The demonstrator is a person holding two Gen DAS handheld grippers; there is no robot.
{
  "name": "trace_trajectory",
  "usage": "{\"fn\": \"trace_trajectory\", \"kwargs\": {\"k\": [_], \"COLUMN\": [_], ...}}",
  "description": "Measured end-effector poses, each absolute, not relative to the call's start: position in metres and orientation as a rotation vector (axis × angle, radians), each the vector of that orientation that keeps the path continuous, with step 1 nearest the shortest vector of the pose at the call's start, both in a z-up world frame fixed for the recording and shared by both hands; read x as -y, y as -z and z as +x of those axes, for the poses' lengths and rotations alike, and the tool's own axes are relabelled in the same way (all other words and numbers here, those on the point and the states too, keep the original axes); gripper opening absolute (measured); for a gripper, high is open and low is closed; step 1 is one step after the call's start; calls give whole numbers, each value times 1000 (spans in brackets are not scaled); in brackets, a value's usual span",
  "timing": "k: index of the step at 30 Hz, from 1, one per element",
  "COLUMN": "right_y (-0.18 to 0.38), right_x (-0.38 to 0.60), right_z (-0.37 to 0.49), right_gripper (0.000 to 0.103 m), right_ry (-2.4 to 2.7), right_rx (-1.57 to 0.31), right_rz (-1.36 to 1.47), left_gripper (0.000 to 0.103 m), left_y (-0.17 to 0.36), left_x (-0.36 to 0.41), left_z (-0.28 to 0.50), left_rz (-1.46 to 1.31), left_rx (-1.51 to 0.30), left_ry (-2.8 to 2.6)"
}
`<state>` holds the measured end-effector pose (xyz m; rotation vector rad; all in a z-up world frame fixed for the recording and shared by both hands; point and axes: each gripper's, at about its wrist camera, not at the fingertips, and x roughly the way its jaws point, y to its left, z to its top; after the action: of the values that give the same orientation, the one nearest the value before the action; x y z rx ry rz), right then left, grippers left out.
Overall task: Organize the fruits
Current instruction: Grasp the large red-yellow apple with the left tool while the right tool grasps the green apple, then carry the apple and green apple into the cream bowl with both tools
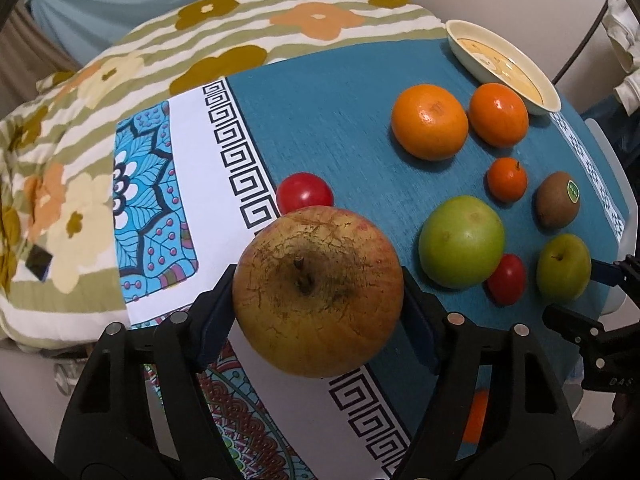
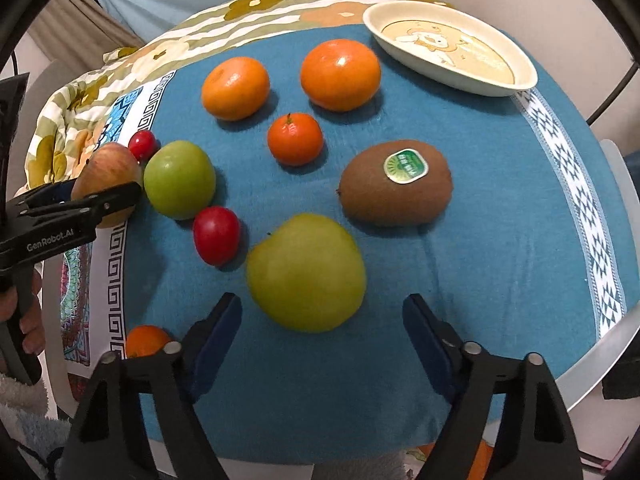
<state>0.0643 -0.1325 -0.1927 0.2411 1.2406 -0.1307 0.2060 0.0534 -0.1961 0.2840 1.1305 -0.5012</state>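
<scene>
While the left gripper (image 1: pixel 318 316) pads clamp the russet apple (image 1: pixel 318 292) at lower centre, a cherry tomato (image 1: pixel 305 192) sits just behind it. Right gripper (image 2: pixel 322 330) gapes round the yellow-green apple (image 2: pixel 306 272), pads clear; kiwi (image 2: pixel 396 182) upper right, red tomato (image 2: pixel 216 240) left.

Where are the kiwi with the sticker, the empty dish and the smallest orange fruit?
kiwi (image 2: pixel 396 196): right wrist view, brown skin below its sticker.
dish (image 2: pixel 452 76): right wrist view, near outer wall.
smallest orange fruit (image 2: pixel 295 140): right wrist view, middle of its peel.
</scene>
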Motion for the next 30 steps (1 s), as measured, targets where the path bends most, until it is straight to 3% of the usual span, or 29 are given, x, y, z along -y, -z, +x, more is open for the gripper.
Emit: {"fn": "trace_trajectory", "kwargs": {"k": [9,13,30], "right_y": [193,198,173], "right_x": [126,125,121], "right_z": [77,83,80], "right_gripper": [76,52,51], "right_ry": [114,68,-71], "right_rx": [-1227,-1248,-1154], "right_rz": [221,234,211], "left_gripper": [79,79,79], "left_y": [195,193,146], "left_x": [-61,-68,-77], "left_z": [195,189,168], "left_rz": [297,276,197], "left_rx": [-1131,-1134,-1052], "left_ry": [486,470,375]}}
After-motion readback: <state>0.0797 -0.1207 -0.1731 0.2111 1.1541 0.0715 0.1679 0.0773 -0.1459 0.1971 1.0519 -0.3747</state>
